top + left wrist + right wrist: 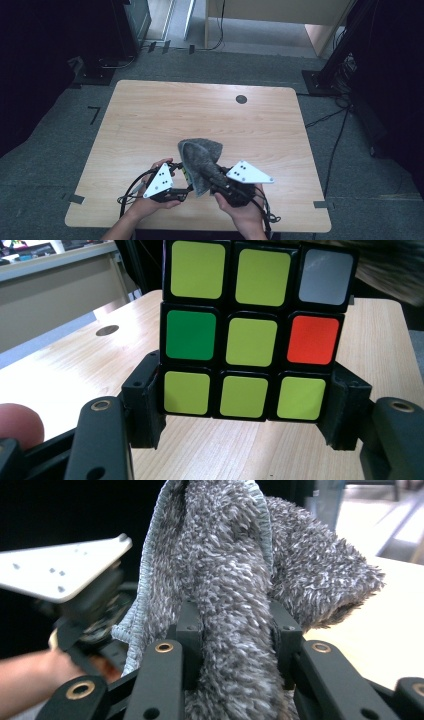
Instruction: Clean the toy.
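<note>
Light wooden table (150,125), dark round grommet (241,99) in top

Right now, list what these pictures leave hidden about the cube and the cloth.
- Cube: left gripper view shows one face; the others face away, and the frame's top edge crops it.
- Cube in the high view: mostly hidden behind the grey cloth and the left gripper.
- Cloth's lower end: right gripper view, cut off at the bottom edge between the right gripper jaws.

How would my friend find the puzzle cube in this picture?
Start at the wooden table and look near its front edge, where two hands hold tools. The left tool grips a cube by its sides. Its black frame and mostly yellow-green stickers set it apart from the fluffy grey cloth in the right tool.
</note>
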The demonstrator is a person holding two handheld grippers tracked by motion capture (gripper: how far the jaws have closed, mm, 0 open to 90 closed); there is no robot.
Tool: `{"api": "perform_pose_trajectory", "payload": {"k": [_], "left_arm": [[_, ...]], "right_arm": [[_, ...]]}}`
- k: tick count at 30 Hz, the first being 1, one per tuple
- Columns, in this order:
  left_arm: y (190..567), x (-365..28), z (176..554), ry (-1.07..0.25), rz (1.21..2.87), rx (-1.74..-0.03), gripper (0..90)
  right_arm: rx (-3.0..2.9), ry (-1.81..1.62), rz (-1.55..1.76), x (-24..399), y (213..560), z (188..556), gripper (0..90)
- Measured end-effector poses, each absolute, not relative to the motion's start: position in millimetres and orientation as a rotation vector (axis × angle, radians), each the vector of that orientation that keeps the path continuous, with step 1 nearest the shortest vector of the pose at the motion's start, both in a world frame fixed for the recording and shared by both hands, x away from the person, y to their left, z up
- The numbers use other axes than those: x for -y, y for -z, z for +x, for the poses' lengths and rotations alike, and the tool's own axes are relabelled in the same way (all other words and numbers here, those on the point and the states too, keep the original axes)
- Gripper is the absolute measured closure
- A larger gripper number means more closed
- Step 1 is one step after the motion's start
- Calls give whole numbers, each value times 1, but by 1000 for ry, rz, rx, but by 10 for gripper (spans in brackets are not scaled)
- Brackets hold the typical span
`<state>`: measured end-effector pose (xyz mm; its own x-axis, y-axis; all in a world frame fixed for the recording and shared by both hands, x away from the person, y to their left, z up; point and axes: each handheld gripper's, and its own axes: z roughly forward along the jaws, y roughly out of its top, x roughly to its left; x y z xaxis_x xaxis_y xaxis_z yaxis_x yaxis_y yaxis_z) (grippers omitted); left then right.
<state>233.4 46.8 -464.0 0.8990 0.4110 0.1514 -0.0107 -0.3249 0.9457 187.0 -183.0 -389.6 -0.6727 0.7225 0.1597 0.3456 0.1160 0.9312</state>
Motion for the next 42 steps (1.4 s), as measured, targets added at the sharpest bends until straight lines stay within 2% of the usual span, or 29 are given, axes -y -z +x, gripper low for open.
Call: {"api": "perform_pose_trajectory", "payload": {"k": [3,9,14,17,21,23,28,31,38,42], "left_arm": [[464,-47,232,-451,1878,-295,339],[462,-49,233,-439,1851,-296,339],[463,-48,233,-455,1862,-295,339],[462,-46,231,-482,1876,-297,339],[463,-48,231,-477,1873,-296,339],[462,-49,232,-470,1861,-298,339],[462,-49,234,-474,1866,-303,339],[462,-47,232,-489,1876,-304,339],[461,-49,232,-462,1857,-293,339],[463,-49,234,-468,1866,-307,339]], "right_arm": [[-2073,-1542,1048,182,396,190,670],[-1967,-1482,1248,209,401,204,674],[-2039,-1643,1076,193,391,192,669],[-2081,-1588,1040,184,395,191,668],[-2016,-1439,1169,198,402,201,670],[-1984,-1472,1231,206,402,203,669],[-2043,-1624,1062,191,392,191,653],[-2072,-1587,1042,181,396,190,648],[-1987,-1488,1231,205,403,203,663],[-1960,-1597,1114,199,395,193,665]]}}
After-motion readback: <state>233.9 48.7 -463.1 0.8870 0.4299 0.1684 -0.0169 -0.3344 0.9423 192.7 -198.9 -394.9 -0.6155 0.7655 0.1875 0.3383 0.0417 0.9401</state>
